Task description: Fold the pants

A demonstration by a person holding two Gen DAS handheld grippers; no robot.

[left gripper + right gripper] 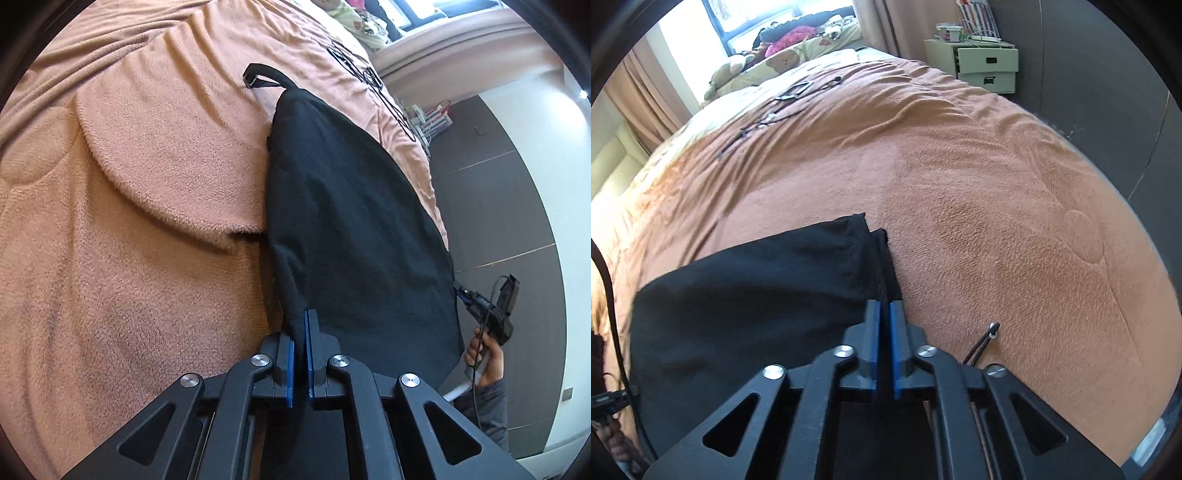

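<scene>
Black pants (351, 221) lie stretched along the edge of a peach blanket (147, 184), with a black strap loop (258, 77) at their far end. My left gripper (300, 328) is shut on the pants' near left edge, the fabric pinched between its blue pads. In the right wrist view the pants (757, 295) spread to the left. My right gripper (884, 306) has its blue pads close together on the fabric's folded right edge. A hand (484, 358) holds that right gripper at the pants' right side, its fingertips hidden behind the cloth.
The blanket (960, 184) covers a wide bed. A thin black cord with a toggle (991, 328) lies just right of my right gripper. Pillows and soft toys (783, 55) sit at the head, a pale nightstand (982, 62) beyond. Dark floor (498, 203) runs along the bed's edge.
</scene>
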